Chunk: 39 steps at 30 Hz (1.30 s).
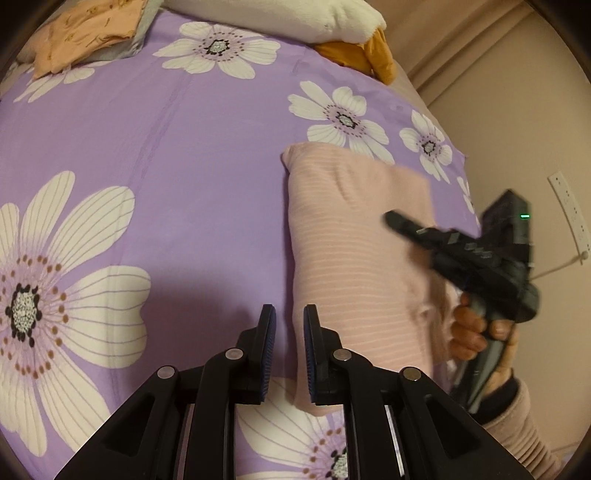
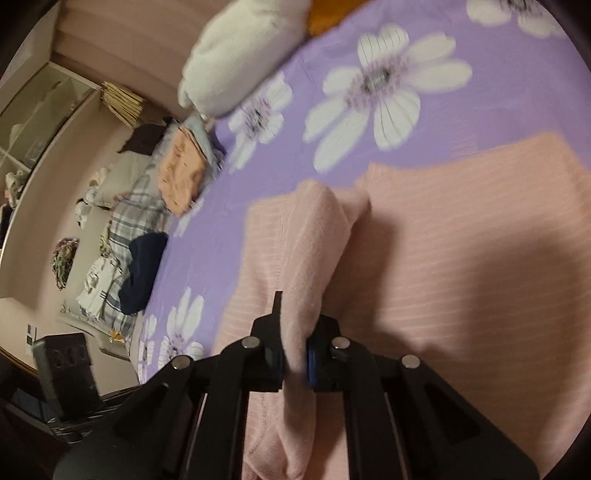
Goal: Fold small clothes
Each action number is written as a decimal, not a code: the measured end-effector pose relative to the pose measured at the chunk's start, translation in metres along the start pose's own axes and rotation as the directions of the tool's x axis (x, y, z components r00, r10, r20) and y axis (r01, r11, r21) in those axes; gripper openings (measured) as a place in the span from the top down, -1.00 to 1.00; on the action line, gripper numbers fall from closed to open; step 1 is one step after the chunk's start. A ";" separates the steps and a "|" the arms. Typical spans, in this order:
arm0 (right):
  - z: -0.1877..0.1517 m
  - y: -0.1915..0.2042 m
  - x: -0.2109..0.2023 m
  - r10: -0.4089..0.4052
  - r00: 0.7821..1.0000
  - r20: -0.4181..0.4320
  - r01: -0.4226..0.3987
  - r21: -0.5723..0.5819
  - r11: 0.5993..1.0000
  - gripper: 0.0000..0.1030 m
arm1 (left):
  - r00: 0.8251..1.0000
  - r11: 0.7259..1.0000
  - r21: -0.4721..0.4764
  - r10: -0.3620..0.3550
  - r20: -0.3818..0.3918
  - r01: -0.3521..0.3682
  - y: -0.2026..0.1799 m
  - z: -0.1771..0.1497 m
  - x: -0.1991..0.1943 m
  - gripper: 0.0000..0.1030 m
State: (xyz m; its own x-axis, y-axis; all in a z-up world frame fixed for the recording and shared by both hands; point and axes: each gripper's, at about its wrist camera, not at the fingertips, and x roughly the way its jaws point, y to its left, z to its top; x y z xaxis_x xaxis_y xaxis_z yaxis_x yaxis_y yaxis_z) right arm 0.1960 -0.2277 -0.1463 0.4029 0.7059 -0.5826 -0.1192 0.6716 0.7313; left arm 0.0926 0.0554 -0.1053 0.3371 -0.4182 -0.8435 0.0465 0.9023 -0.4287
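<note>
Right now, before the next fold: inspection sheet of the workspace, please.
Surface: purple floral bedspread, smooth.
Job's things: pink striped garment lying partly folded at the bed's right side; one fold of it lifted in the right wrist view.
Clutter: folded orange cloth on a grey item, white plush pillow, mustard cloth; plaid bedding and a navy item beside the bed.
Grippers: left claw open, holding nothing, at the garment's edge; right claw shut on the garment's fold.
Cables: white power strip with a cord on the wall.
Surroundings: beige walls, shelf.
</note>
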 end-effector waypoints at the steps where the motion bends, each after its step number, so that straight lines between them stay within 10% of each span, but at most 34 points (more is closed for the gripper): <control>1: 0.002 0.002 -0.010 0.002 1.000 0.021 -0.002 -0.015 1.000 0.83 | 1.000 1.000 0.001 -0.001 0.005 0.001 -0.002 0.000 0.001 0.28; 3: 0.006 0.007 -0.028 -0.014 0.999 0.053 0.016 -0.044 0.999 0.83 | 1.000 1.000 -0.004 -0.013 0.019 0.013 -0.003 0.001 0.001 -0.01; 21: 0.019 -0.070 -0.100 -0.220 0.970 0.103 0.215 0.058 0.975 0.75 | 0.998 0.988 0.144 -0.053 -0.019 0.056 -0.070 0.020 0.037 -0.01; 25: 0.015 -0.094 -0.096 -0.290 0.954 0.075 0.278 0.134 0.951 0.33 | 0.999 0.982 0.186 -0.041 -0.021 0.045 -0.084 0.028 0.052 -0.01; 31: 0.011 -0.073 -0.138 -0.385 0.893 0.232 0.387 0.038 0.921 0.34 | 0.998 0.969 0.239 -0.066 0.015 0.061 -0.106 0.045 0.064 -0.01; 39: 0.000 -0.047 -0.129 -0.263 0.937 0.228 0.301 -0.153 0.941 0.60 | 0.998 0.970 0.243 -0.031 0.061 0.015 -0.123 0.081 0.107 0.25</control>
State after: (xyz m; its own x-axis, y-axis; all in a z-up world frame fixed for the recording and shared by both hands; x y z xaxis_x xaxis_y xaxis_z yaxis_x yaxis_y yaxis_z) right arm 0.1498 -0.3504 -0.1054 0.6160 0.4337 -0.6576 -0.1295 0.8792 0.4586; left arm 0.1988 -0.0923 -0.1166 0.3923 -0.4386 -0.8085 0.2792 0.8943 -0.3497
